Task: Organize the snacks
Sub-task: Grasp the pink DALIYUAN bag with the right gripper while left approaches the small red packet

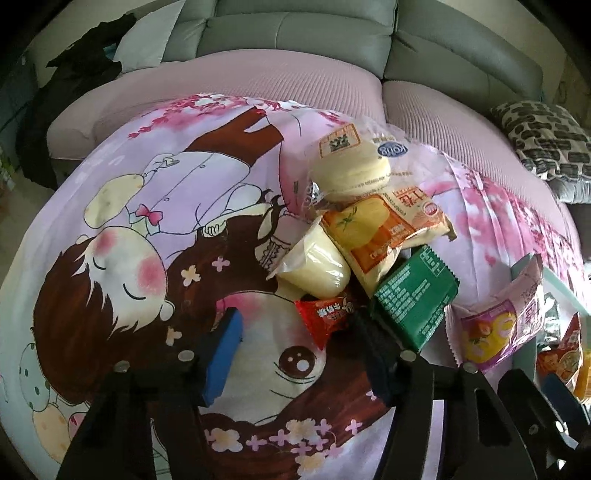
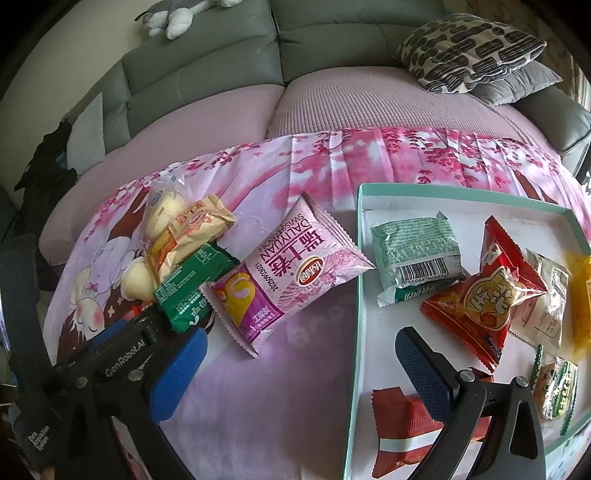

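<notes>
The snacks lay on a pink cartoon-printed cloth spread over the counter, in front of a grey sofa.

In the left wrist view, the left gripper stood part open, its blue pads apart with nothing pressed between them. A small red packet with white Chinese characters lay in the gap near the right-hand finger; whether that finger touched it could not be told. Just beyond sat a heap: a dark green packet covered in small white print too fine to read, an orange-and-yellow bread pack, a clear-wrapped pale roll, and a round pale bun in a wrapper bearing a blue oval logo whose letters could not be made out.

In the right wrist view, the right gripper hung open and empty, one finger over the cloth, the other over the teal-edged white box. Between heap and box lay a pink packet reading "DALIYUAN" and "SWISS ROLL", with large Chinese characters and the digits "20250909021". Inside the box were a pale green packet showing a barcode, a red chip bag with a cartoon label, a white packet, a red-and-white packet and a small green-edged one. The other gripper's body read "GenRobot.AI".
</notes>
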Tool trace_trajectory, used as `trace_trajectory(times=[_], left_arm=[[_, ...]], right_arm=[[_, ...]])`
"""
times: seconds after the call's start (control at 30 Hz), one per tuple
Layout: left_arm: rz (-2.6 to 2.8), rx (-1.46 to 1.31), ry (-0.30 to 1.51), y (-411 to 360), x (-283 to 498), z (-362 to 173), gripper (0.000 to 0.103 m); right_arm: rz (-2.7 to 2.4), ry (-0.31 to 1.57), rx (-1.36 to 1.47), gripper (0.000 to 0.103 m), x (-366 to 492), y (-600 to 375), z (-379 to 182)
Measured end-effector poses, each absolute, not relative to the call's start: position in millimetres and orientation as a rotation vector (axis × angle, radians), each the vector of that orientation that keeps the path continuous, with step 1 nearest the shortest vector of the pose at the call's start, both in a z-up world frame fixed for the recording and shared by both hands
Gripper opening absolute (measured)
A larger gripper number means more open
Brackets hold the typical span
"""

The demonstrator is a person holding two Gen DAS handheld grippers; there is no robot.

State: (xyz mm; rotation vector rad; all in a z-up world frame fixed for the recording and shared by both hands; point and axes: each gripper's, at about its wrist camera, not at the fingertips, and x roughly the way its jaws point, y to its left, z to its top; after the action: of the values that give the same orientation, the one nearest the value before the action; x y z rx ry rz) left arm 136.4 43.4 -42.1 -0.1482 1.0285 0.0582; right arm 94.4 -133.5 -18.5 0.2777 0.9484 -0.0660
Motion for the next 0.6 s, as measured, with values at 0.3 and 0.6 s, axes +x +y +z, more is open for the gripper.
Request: trace_trajectory(times=[0.3, 0.6], left_arm=[[-0.008, -0.193, 1.033, 40.6, 139.4, -43.5, 0.028], [-0.009, -0.238, 1.056, 45.9, 137.7, -42.5, 0.021]], right_arm=[[-0.078, 0.951, 0.288, 0.103, 94.7, -137.7, -19.8], [-0.073, 0.882, 0.216, 0.103, 97.0, -132.7, -14.2]])
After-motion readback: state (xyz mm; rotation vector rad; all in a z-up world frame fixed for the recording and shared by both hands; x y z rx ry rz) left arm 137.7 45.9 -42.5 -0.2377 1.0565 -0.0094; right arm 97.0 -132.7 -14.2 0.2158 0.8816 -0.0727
